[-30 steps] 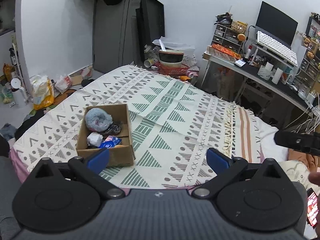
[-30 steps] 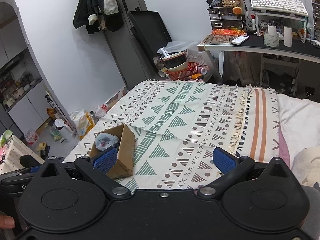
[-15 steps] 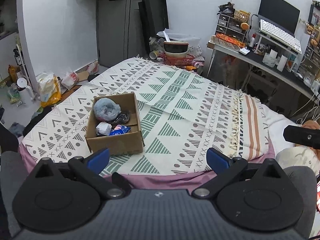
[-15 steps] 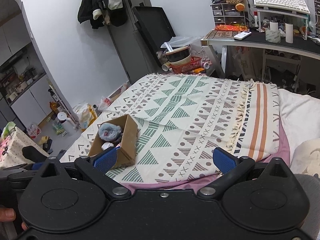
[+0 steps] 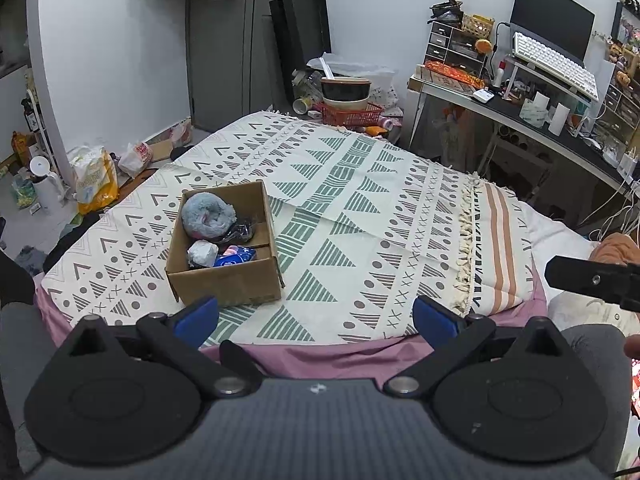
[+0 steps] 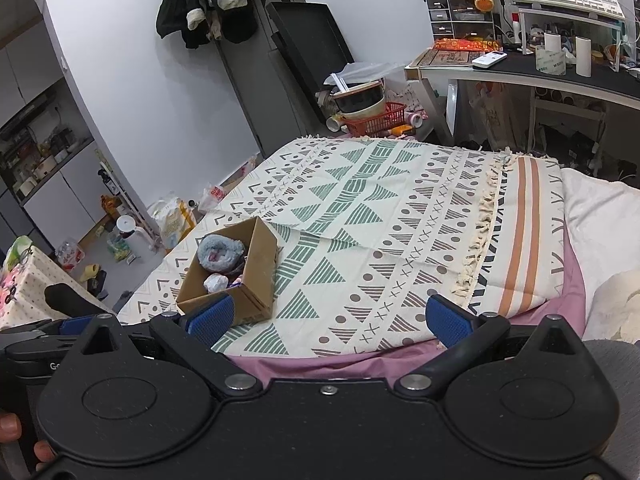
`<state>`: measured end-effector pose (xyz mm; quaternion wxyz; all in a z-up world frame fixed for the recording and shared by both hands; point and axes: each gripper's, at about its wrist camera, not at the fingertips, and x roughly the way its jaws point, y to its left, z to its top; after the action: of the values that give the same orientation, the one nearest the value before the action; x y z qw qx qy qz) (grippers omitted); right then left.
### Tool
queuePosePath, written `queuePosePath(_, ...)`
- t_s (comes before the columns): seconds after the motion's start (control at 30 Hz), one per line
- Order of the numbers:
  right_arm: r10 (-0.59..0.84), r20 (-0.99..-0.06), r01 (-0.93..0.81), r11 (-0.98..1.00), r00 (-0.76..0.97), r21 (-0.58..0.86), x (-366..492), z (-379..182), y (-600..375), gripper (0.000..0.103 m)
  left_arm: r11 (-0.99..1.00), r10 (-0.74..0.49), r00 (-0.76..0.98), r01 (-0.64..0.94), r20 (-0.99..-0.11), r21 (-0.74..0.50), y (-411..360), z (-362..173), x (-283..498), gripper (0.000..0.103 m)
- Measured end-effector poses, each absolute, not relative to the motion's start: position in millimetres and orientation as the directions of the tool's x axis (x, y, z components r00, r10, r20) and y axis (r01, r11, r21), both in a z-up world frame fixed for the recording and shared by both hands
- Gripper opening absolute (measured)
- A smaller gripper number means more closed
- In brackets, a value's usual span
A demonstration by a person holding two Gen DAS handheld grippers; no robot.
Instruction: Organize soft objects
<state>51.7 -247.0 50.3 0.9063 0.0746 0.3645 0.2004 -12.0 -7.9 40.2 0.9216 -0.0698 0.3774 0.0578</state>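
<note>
Left tool (image 5: 316, 318): jaws spread wide, nothing between the blue pads, held off the near edge of the bed (image 5: 320, 354). Right tool (image 6: 328, 318): same, spread and empty, also short of the bed edge. Part of the right tool shows at the right margin of the left wrist view, and a fingertip (image 5: 632, 346) just below it.

Cardboard box (image 5: 226, 280) is the landmark. It sits open-topped on the patterned blanket (image 5: 360, 200), near the bed's front-left corner, just past the left tool's left pad. Inside the box: fluffy grey-blue plush ring (image 5: 208, 216) at the far end, a small white crumpled soft thing (image 5: 203, 253) at the near end, a blue packet (image 5: 236, 257) to its right, and something black (image 5: 240, 232) between plush and packet; can't tell what it is.

Right of the box the blanket is bare out to its fringe and orange stripes. Far beyond the box: red basket with stacked bowls (image 5: 346, 98) on the floor. Beyond and right of the box: desk (image 5: 520, 114) with white keyboard (image 5: 554, 64) on a riser. Left of the box, on the floor: yellow-white bag (image 5: 94, 180).
</note>
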Motion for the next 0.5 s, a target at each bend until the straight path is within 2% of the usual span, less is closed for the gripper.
queuePosePath(0.5, 0.422, -0.632, -0.324, 0.906, 0.65, 0.272, 51.1, 53.1, -243.3, 0.103, 0.985, 0.052, 0.712, -0.154, -0.7, -0.083, -8.1, 42.6, -13.4, 0.102)
